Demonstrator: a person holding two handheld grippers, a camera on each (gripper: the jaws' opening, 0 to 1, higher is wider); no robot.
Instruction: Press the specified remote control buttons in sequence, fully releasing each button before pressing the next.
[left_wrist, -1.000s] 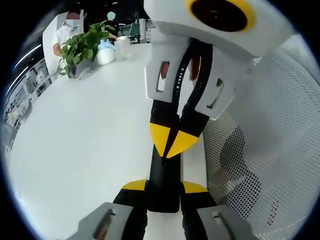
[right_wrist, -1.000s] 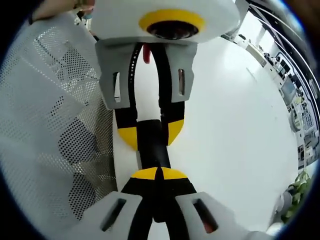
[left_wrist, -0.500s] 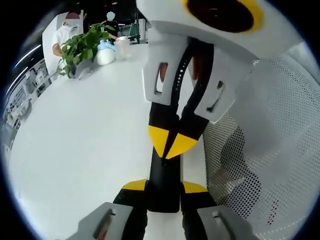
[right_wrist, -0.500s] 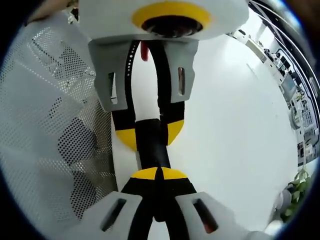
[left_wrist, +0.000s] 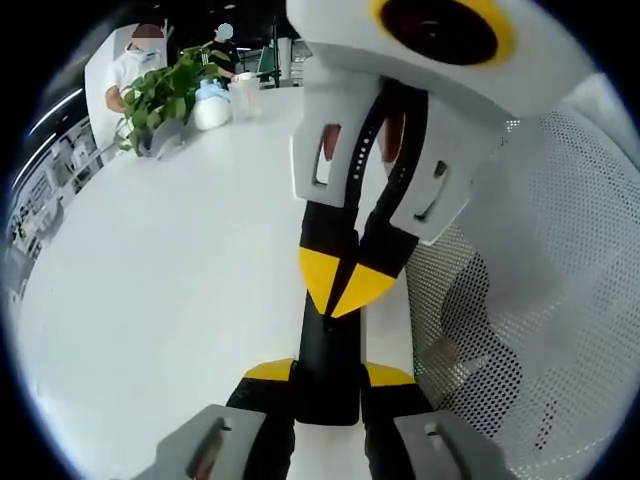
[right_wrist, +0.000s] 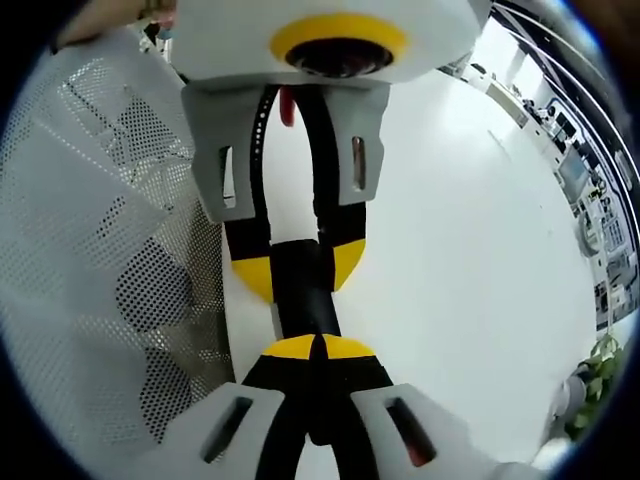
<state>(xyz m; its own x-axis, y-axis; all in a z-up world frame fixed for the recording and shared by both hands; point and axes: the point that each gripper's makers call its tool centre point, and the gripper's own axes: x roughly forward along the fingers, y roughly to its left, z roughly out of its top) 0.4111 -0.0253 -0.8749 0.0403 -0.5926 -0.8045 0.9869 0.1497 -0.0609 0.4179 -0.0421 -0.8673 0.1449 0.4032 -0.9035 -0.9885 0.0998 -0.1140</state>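
A slim black remote control (left_wrist: 328, 345) lies lengthwise between the yellow-tipped jaws of my left gripper (left_wrist: 328, 376), which is shut on it above the white table (left_wrist: 150, 280). My right gripper (left_wrist: 345, 285) comes in from the top of the left gripper view, its yellow tips closed together and resting on the remote's upper face. In the right gripper view my right gripper (right_wrist: 315, 348) has its tips together against the remote (right_wrist: 303, 295), while the left gripper (right_wrist: 300, 268) holds the remote by its sides. The buttons are hidden under the jaws.
A white perforated mesh surface (left_wrist: 540, 300) stands close beside the grippers, also in the right gripper view (right_wrist: 100, 250). At the table's far end stand a green plant (left_wrist: 165, 90) and a white vessel (left_wrist: 212, 105), with a person (left_wrist: 128, 70) behind.
The right gripper swayed slightly sideways over the remote and came back. Both grips look unchanged.
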